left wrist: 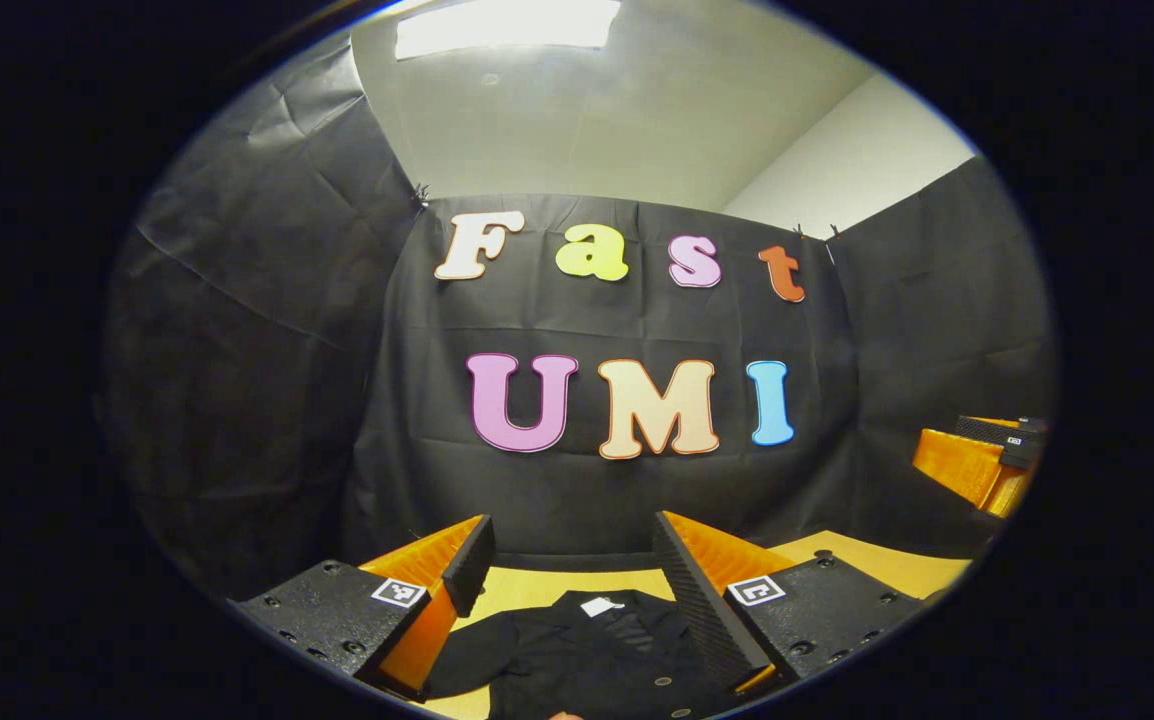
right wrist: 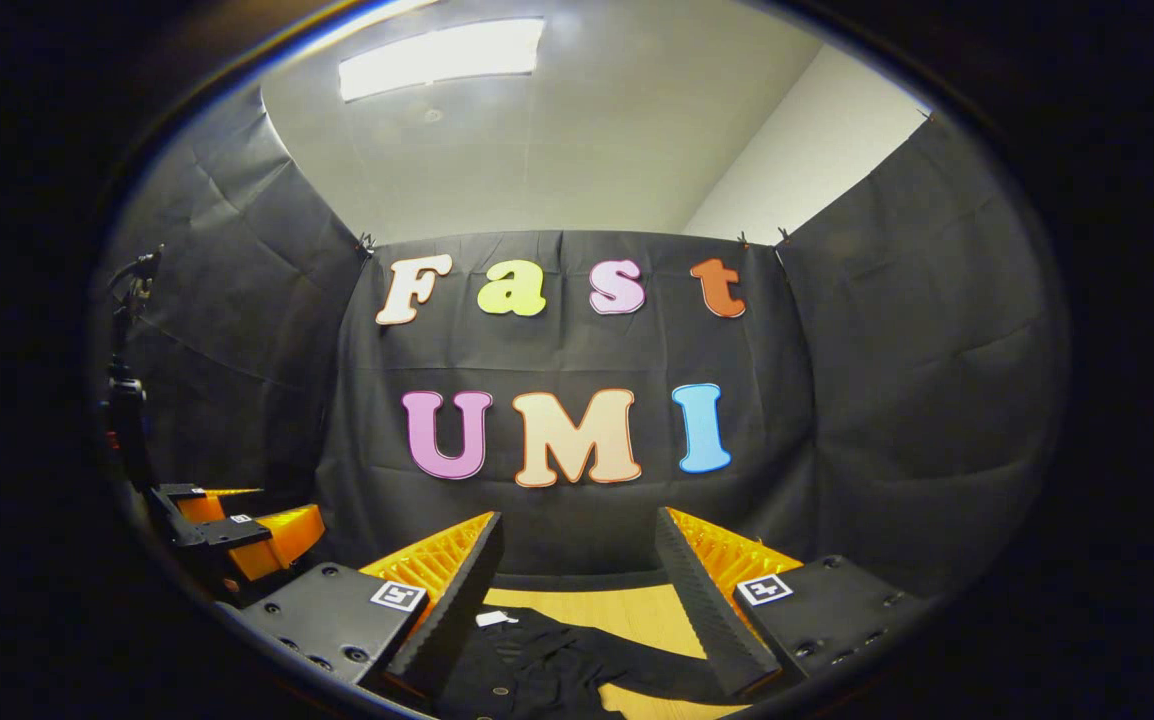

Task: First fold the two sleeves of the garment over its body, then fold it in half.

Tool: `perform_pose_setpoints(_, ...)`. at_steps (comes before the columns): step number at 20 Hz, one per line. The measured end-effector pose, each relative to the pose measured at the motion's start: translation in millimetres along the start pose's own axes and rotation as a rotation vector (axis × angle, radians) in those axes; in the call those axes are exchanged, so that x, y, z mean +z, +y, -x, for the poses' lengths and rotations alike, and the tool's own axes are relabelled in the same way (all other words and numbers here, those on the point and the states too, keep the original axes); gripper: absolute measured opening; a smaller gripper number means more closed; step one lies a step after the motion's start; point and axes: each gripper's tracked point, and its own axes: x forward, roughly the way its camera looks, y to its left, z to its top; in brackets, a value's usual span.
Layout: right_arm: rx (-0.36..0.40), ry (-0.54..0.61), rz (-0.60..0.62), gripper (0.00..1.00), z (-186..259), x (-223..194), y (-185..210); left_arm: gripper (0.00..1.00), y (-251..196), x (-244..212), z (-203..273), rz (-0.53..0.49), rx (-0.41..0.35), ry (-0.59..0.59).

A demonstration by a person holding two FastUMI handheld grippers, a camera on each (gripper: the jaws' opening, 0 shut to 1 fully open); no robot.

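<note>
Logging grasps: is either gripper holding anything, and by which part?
Nothing held. Left gripper and right gripper are open above the black buttoned garment on the wooden table.

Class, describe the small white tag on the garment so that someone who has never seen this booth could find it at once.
Start at the light wooden table in front of the black cloth wall. On it lies a black buttoned garment, spread flat, its sleeves not yet folded. At its collar, nearest the wall, sits the small white rectangular tag, the only pale patch on the dark cloth.
</note>
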Motion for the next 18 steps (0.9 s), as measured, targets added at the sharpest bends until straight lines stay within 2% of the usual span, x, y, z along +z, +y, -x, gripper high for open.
perform_pose_setpoints(2, -0.001, 0.000, -0.005, 0.94, -2.8, -1.1, 1.1, 0.93, 6.9, 3.0, 3.0, -0.015, 0.010, -0.005)
perform_pose_setpoints(6, 0.027, -0.001, -0.020, 0.94, -6.9, -3.7, 10.0, 0.93, 17.5, 5.9, 7.0, -0.033, 0.042, -0.010)
perform_pose_setpoints(7, 0.037, 0.004, -0.019, 0.96, -7.3, -6.9, 11.8, 0.93, 19.0, 5.1, 9.4, -0.035, 0.049, -0.010)
perform_pose_setpoints(9, 0.064, 0.022, -0.011, 0.94, -9.1, -14.6, 16.8, 0.93, 23.2, 4.3, 13.5, -0.040, 0.064, -0.006)
perform_pose_setpoints(10, 0.070, 0.029, -0.008, 0.96, -9.8, -16.9, 17.1, 0.93, 24.5, 5.7, 16.1, -0.043, 0.071, -0.008)
perform_pose_setpoints(12, 0.065, 0.039, 0.002, 0.94, -12.1, -20.7, 9.9, 0.93, 28.0, 8.0, 17.6, -0.047, 0.085, -0.008)
perform_pose_setpoints(13, 0.060, 0.043, 0.009, 0.97, -13.5, -23.6, 5.9, 0.93, 29.2, 6.7, 19.1, -0.049, 0.093, -0.008)
perform_pose_setpoints(18, -0.004, 0.077, 0.057, 0.97, -24.8, -40.3, -34.1, 0.93, 25.5, 10.9, 23.7, -0.055, 0.109, -0.012)
